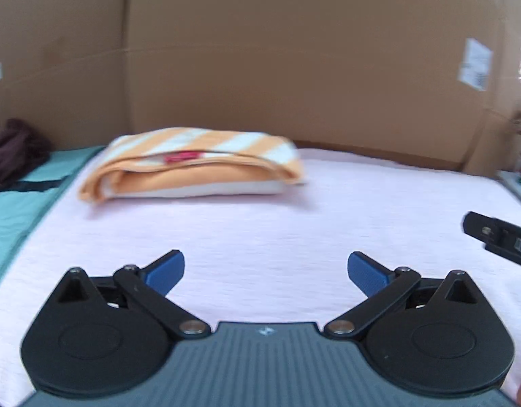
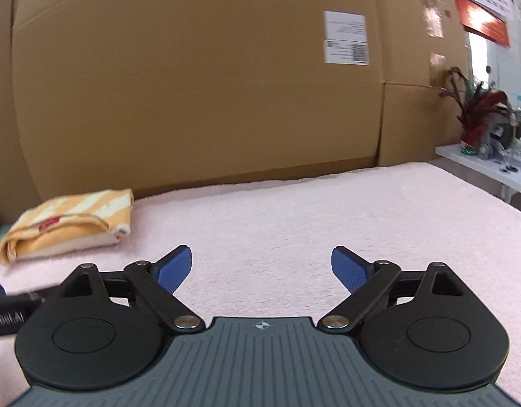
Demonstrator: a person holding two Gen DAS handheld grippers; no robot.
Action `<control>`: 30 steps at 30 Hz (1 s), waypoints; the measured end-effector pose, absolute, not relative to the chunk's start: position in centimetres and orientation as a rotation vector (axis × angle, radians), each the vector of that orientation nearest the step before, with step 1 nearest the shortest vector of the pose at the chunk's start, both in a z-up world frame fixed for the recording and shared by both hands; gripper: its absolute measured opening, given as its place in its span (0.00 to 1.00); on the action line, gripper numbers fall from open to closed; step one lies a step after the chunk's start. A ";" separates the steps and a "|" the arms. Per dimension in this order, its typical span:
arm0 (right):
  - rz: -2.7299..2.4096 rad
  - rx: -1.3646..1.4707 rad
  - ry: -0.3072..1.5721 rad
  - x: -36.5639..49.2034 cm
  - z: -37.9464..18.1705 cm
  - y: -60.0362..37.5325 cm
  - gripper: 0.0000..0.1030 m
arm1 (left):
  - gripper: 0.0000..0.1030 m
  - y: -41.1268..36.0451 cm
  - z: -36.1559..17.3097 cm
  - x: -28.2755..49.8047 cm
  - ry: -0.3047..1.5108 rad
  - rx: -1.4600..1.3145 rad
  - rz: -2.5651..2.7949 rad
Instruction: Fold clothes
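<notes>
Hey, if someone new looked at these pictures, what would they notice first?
Probably the folded orange-and-white striped garment, lying at the far left of the pink towel, just before the cardboard wall. Next, the two open grippers, left and right, both empty over the towel.

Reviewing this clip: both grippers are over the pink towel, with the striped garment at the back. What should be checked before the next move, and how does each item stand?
1. Left gripper open and empty: ok.
2. Right gripper open and empty: ok.
3. Striped garment folded, lying on the pink towel: ok.
4. Fold neat: not ok, the edges gape.
5. Next garment ready: cannot tell; a dark heap lies far left.
</notes>
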State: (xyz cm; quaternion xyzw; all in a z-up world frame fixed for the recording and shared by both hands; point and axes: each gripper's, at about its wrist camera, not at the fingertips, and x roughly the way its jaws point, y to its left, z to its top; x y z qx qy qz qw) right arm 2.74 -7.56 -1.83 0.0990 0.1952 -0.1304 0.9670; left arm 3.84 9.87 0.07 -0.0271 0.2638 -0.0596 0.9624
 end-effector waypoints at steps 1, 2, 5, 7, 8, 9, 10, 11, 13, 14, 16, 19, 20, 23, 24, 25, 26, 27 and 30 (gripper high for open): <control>-0.292 0.211 0.407 2.2 -1.3 -8.5 0.89 | 0.99 9.4 -0.2 4.2 0.514 -0.058 -0.144; -0.322 0.194 0.415 1.7 -0.9 -9.3 0.89 | 0.99 9.0 -0.4 4.7 0.492 -0.056 -0.157; -0.392 0.166 0.422 0.3 -0.1 -11.3 0.89 | 0.99 6.2 -0.2 4.1 0.489 -0.063 -0.185; -0.419 0.175 0.429 -0.7 0.0 -12.8 0.89 | 0.99 4.2 0.0 3.8 0.517 -0.079 -0.218; -0.429 0.181 0.437 -1.2 -0.1 -13.5 0.89 | 0.99 3.4 0.0 3.8 0.534 -0.092 -0.236; -0.442 0.184 0.441 -1.5 -0.1 -14.1 0.89 | 0.99 2.8 -0.2 3.9 0.554 -0.110 -0.255; -0.454 0.187 0.445 -1.9 -0.2 -14.6 0.89 | 0.99 2.3 -0.4 3.9 0.570 -0.128 -0.266; -0.466 0.190 0.449 -2.2 -0.2 -15.1 0.89 | 0.99 2.0 -0.5 3.6 0.582 -0.148 -0.268; -0.475 0.199 0.449 -3.0 -0.4 -15.8 0.89 | 0.99 1.9 -0.9 3.0 0.601 -0.176 -0.305; -0.476 0.202 0.453 -3.3 -0.6 -16.0 0.89 | 0.99 2.1 -1.3 2.6 0.605 -0.202 -0.335; -0.471 0.206 0.464 -3.8 -1.0 -16.1 0.89 | 0.99 2.8 -2.0 1.6 0.607 -0.267 -0.366; -0.455 0.199 0.479 -4.3 -1.5 -15.9 0.89 | 0.99 2.4 -2.7 1.6 0.672 -0.216 -0.304; -0.452 0.195 0.482 -4.3 -1.5 -15.8 0.89 | 0.99 2.0 -2.8 1.9 0.697 -0.166 -0.275; -0.438 0.190 0.487 -4.4 -1.3 -15.3 0.89 | 0.99 1.1 -2.7 1.9 0.718 -0.057 -0.199; -0.435 0.192 0.484 -4.4 -1.1 -15.2 0.89 | 0.99 1.1 -2.6 1.8 0.713 -0.042 -0.188; -0.434 0.195 0.480 -4.4 -0.9 -15.1 0.90 | 0.99 1.2 -2.5 1.8 0.707 -0.042 -0.189; -0.434 0.198 0.477 -4.3 -0.8 -15.0 0.91 | 0.99 1.4 -2.5 1.7 0.704 -0.044 -0.191; -0.429 0.197 0.477 -4.3 -0.8 -14.8 0.91 | 0.99 1.6 -2.4 1.7 0.701 -0.047 -0.193; -0.398 0.174 0.491 -3.9 -0.9 -13.8 0.92 | 0.99 2.2 -2.5 1.6 0.695 -0.030 -0.153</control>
